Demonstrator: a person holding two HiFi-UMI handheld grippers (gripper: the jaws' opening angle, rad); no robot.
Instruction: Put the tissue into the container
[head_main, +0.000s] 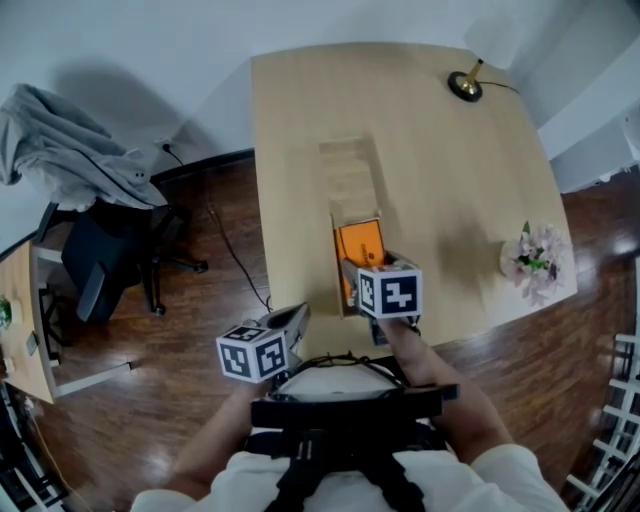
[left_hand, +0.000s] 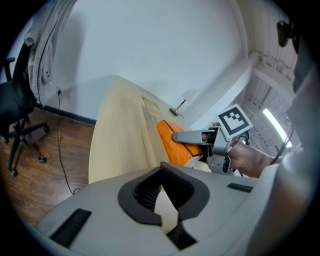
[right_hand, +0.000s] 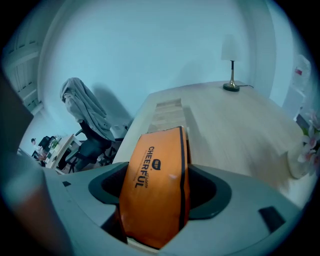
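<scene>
An orange tissue pack is gripped between the jaws of my right gripper and held over the near part of the wooden table. In the right gripper view the pack fills the space between the jaws, and black print shows on its side. Just beyond it on the table lies a long, pale wooden container, which the right gripper view shows further back. My left gripper hangs off the table's near left edge, shut and empty. The left gripper view shows the pack to its right.
A table lamp stands at the far right corner. A bunch of flowers sits at the right edge. An office chair and a grey cloth are on the left over the wooden floor, with a cable trailing nearby.
</scene>
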